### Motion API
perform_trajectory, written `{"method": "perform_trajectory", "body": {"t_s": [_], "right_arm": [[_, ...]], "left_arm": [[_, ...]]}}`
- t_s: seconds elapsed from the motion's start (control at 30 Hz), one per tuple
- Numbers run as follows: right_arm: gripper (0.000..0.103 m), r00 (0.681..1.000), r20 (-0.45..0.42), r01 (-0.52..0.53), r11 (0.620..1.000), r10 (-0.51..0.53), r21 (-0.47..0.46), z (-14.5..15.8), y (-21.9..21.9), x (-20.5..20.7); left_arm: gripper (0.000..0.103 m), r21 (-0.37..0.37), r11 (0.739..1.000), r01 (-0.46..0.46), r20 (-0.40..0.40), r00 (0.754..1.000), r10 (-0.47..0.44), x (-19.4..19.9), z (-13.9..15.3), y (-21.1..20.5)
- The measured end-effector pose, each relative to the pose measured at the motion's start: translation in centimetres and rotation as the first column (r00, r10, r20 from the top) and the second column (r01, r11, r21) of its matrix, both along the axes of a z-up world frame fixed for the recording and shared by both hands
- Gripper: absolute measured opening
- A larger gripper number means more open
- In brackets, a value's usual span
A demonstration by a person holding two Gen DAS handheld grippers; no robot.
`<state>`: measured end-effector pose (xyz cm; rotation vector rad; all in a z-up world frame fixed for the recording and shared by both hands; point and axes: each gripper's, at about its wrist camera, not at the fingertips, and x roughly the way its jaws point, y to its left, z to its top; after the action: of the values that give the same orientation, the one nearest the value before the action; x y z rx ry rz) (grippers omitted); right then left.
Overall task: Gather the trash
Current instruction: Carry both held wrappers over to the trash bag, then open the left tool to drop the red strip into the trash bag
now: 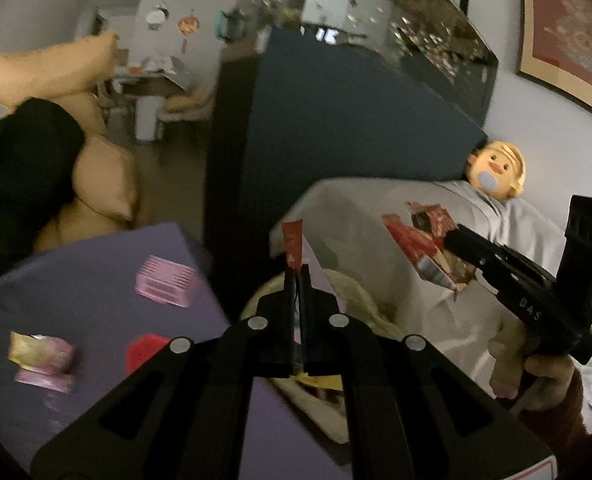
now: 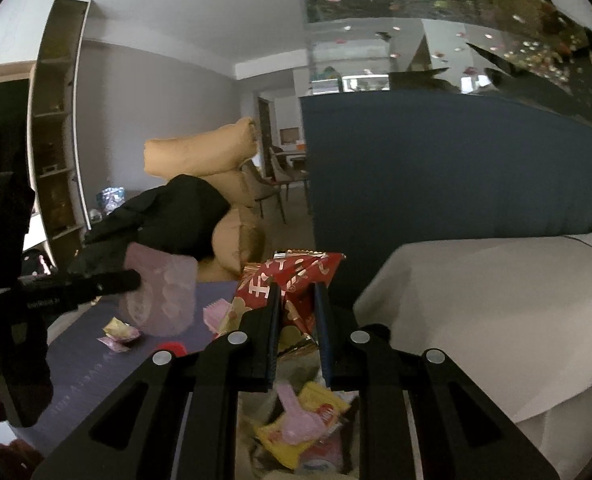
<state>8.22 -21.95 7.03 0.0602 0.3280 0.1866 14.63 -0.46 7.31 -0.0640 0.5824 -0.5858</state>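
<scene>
Holding trash in both tools, we see the right tool (image 2: pixel 297 304) clamped on a crumpled red snack wrapper (image 2: pixel 296 276) with gold print, raised above a heap of yellow and pink wrappers (image 2: pixel 303 424) lying below its fingers. Our left tool (image 1: pixel 297 280) is pressed together on a thin red strip wrapper (image 1: pixel 292 246) that stands up from its tips; in the right wrist view that same tool (image 2: pixel 134 280) also seems to carry a translucent pink bag (image 2: pixel 164 296), though we cannot tell exactly how. More litter lies on the purple tabletop (image 1: pixel 96 264): a pink striped wrapper (image 1: pixel 166 286), a yellow-and-pink wrapper (image 1: pixel 42 354) and a small red piece (image 1: pixel 146 350). Beside it sits a pale grey sofa (image 2: pixel 495 312), with tan cushions (image 2: pixel 204 152) under a black garment (image 2: pixel 180 212), a dark blue panel (image 2: pixel 455 160), a fish tank (image 2: pixel 435 20) above it, and a doll's head (image 1: pixel 495 168).
</scene>
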Motion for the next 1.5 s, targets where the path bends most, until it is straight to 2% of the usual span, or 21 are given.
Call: {"method": "perform_trajectory", "body": {"t_s": [0.17,0.5,0.8,1.0,1.07,1.13,1.2,1.5], "right_arm": [[0.017,1.0,0.002,0.028,1.0,-0.028,0.0,-0.6,-1.7,-0.6],[0.017,0.998,-0.015,0.057,0.998,-0.057,0.013,-1.5,-3.1,-0.4],[0.017,0.996,-0.037,0.083,0.996,-0.082,0.021,-2.1,-3.8,0.3],[0.017,0.994,-0.06,0.09,0.996,-0.088,0.024,-2.8,-3.9,0.7],[0.017,0.994,-0.064,0.089,0.996,-0.088,0.024,-3.0,-3.9,0.8],[0.017,0.994,-0.067,0.091,0.996,-0.089,0.025,-3.2,-3.9,0.8],[0.017,0.993,-0.07,0.092,0.995,-0.09,0.03,-3.4,-4.0,0.7],[0.017,0.991,-0.118,0.069,0.996,-0.061,0.057,-5.2,-3.2,1.7]], "left_arm": [[0.002,0.013,0.998,0.054,-0.065,0.996,-0.053,0.3,-2.1,-3.2],[0.002,0.036,0.992,0.123,-0.139,0.983,-0.117,1.0,-5.0,-5.8],[0.002,0.065,0.99,0.124,-0.189,0.976,-0.11,1.4,-7.5,-7.0],[0.002,0.053,0.991,0.12,-0.216,0.971,-0.106,2.1,-8.6,-7.5],[0.007,0.047,0.992,0.117,-0.223,0.969,-0.103,2.4,-8.9,-7.6],[0.024,0.039,0.993,0.112,-0.231,0.968,-0.1,2.5,-9.1,-7.5],[0.033,0.03,0.994,0.104,-0.243,0.965,-0.094,2.6,-9.3,-7.2],[0.039,0.114,0.994,-0.006,-0.171,0.985,0.025,1.0,-8.4,-4.3]]}}
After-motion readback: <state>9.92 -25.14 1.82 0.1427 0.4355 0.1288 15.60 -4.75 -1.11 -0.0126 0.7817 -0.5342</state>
